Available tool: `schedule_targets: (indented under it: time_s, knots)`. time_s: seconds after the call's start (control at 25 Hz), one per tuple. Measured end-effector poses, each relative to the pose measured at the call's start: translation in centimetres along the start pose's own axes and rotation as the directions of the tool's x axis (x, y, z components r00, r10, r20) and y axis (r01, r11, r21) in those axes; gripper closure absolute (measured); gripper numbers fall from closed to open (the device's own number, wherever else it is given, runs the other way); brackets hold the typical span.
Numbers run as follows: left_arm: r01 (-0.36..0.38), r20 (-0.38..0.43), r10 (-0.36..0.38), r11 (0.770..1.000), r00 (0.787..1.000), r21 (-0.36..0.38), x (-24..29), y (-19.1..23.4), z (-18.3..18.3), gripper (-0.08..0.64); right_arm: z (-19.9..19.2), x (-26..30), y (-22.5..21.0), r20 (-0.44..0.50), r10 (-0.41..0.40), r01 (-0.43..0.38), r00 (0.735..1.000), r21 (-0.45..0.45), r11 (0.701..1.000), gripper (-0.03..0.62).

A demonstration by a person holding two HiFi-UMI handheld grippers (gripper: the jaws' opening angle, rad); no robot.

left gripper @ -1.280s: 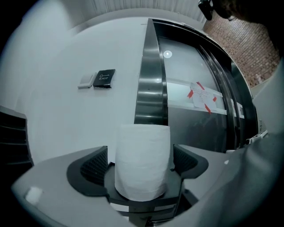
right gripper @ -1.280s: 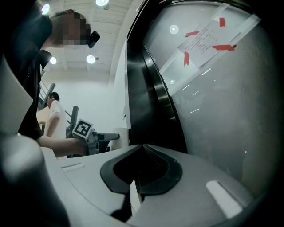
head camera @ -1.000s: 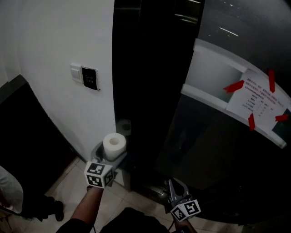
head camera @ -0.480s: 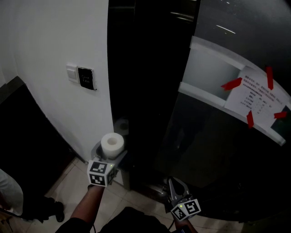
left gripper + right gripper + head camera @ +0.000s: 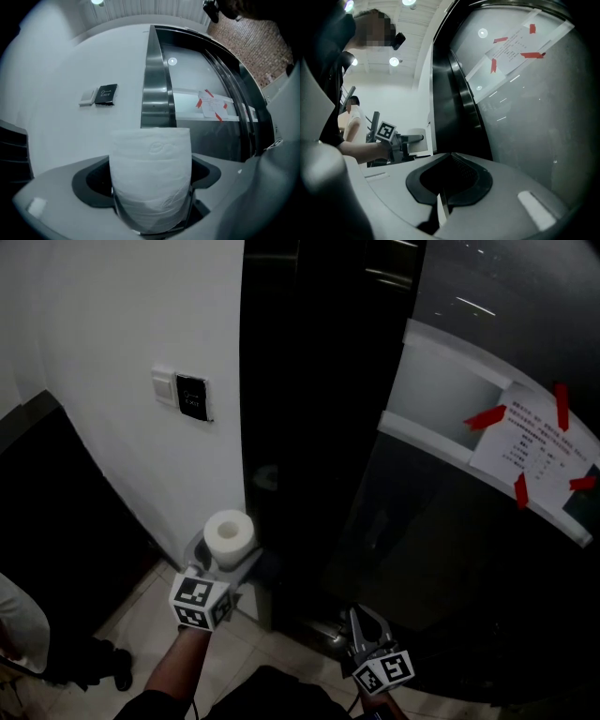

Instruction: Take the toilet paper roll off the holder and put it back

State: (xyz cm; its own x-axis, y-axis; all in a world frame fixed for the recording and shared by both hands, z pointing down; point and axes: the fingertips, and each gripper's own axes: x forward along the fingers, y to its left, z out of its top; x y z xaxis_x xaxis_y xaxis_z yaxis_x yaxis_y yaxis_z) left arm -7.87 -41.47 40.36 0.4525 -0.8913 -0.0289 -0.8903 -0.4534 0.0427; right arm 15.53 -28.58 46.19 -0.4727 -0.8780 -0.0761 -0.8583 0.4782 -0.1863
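Observation:
A white toilet paper roll (image 5: 231, 535) stands upright between the jaws of my left gripper (image 5: 226, 561), which is shut on it in front of the dark column. In the left gripper view the roll (image 5: 151, 176) fills the space between the jaws of that gripper (image 5: 152, 192). My right gripper (image 5: 362, 620) hangs low at the right, shut with nothing in it. In the right gripper view its jaws (image 5: 449, 159) meet, and the roll (image 5: 420, 139) shows beyond them. I see no holder.
A white wall carries a switch plate (image 5: 192, 397). To its right stand a glossy black column (image 5: 309, 427) and a curved glass panel with a notice (image 5: 530, 451) held by red tape. A bystander's shoe (image 5: 111, 667) rests on the tiled floor (image 5: 141, 629) at lower left.
The head view has swung a little, so the wall and column sit further right. The left gripper still holds the roll in about the same place. The right gripper has not moved.

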Motion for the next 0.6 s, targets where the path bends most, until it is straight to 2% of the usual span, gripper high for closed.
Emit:
schedule_targets:
  time_s: [0.16,0.6]
  knots:
    - [0.014,0.021,-0.013,0.999,1.000,-0.033,-2.1,-0.2,0.8,0.097,0.0,0.2,0.5,0.001,0.020,-0.020,1.000,0.002,1.000,0.580]
    - [-0.041,0.070,0.050,0.991,0.996,-0.126,-9.3,1.5,-0.3,0.098,-1.1,1.0,2.1,-0.016,0.060,-0.060,0.998,-0.004,0.998,0.578]
